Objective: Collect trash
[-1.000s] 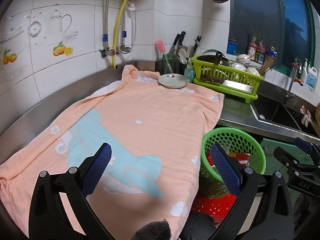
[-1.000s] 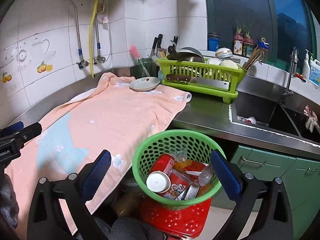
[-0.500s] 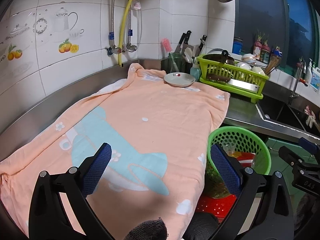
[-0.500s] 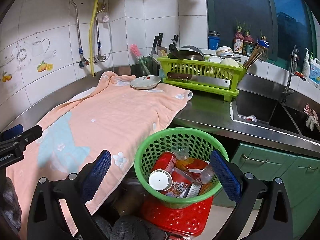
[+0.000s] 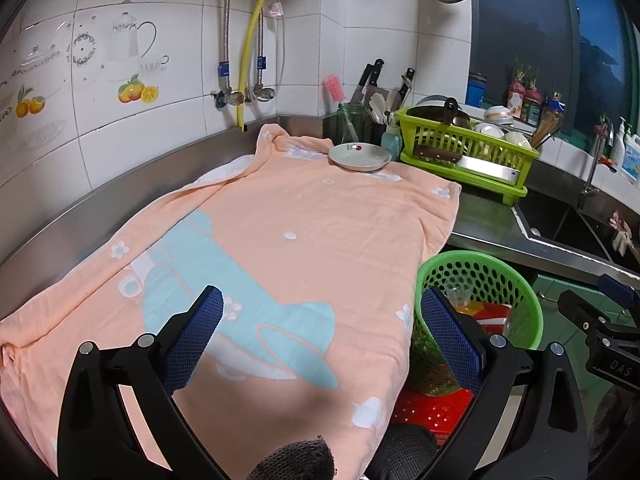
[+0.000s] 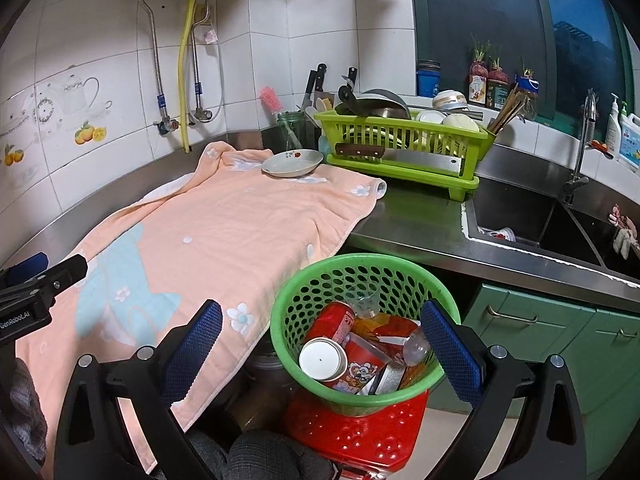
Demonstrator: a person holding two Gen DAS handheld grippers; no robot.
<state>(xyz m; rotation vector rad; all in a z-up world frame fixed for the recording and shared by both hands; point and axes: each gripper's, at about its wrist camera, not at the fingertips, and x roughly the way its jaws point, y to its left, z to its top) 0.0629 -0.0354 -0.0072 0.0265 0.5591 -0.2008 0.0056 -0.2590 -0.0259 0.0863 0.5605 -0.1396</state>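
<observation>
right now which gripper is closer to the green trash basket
Right. The right gripper hangs open directly over the green trash basket; the left gripper is open over the peach towel, beside it.

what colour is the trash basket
Green, with a perforated wall; the basket shows best in the right wrist view, sitting on something red.

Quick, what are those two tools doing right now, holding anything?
Left tool: open, holding nothing.
Right tool: open, holding nothing.
</observation>
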